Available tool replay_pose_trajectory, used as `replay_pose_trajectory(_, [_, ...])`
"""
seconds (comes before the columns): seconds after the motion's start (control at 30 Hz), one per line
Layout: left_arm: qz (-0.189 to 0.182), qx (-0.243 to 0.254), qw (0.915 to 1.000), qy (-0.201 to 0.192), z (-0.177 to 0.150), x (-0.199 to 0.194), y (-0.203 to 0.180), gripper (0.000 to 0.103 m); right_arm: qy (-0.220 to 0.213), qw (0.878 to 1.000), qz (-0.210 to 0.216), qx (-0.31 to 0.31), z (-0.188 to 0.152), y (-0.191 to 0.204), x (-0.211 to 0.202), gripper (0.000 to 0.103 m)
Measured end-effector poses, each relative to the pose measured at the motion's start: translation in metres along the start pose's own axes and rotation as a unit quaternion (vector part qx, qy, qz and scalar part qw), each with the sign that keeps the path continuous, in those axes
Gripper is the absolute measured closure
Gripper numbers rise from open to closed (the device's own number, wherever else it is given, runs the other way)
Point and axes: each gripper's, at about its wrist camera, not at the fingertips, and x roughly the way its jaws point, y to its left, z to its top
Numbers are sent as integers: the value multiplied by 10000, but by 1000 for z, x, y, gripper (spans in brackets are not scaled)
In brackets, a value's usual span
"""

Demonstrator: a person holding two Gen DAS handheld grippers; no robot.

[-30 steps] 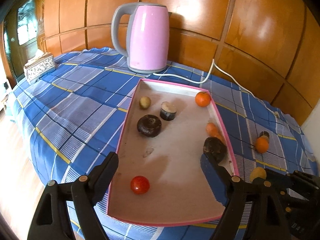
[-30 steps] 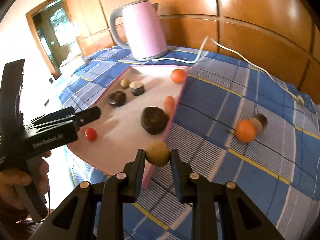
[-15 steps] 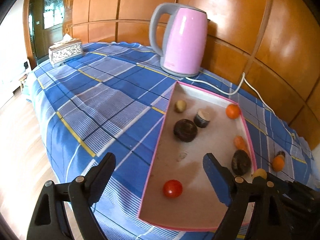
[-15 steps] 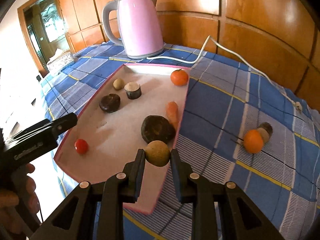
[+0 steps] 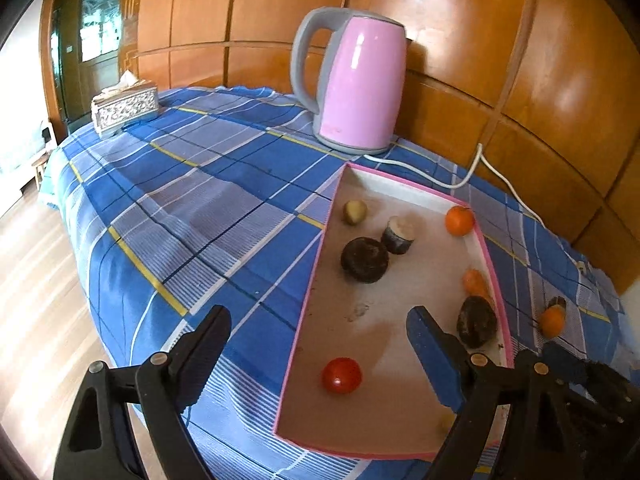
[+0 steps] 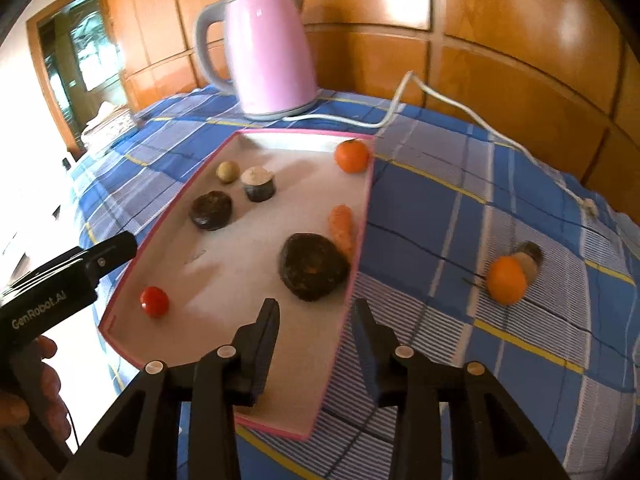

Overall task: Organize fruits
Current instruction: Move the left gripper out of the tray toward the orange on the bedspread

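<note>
right gripper (image 6: 316,322): jaws just opened, part-open, nothing between them
left gripper (image 5: 318,334): jaws wide, empty
risk: orange (image 6: 506,280), well right of the jaws, may roll if nudged

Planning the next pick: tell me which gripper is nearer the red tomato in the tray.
Left. The left gripper hangs open just above the red tomato, which lies between its fingers' lines. The right gripper, also open, is over the tray's opposite near corner.

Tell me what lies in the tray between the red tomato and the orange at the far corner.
In the right wrist view, between the tomato and the orange the tray floor is mostly bare; a small dark-skinned cut piece sits just beside that line.
</note>
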Motion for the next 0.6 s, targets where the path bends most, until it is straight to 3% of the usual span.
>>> replay_pose_trajectory(0.17, [-104, 148, 9998, -60, 0, -5, -8, 13, -285, 9986, -396, 193, -4, -12, -16, 51])
replay_pose_trajectory(0.6, [-307, 546, 9980, -84, -4, -13, -33, 13, -608, 9894, -1145, 647, -22, -54, -40, 46])
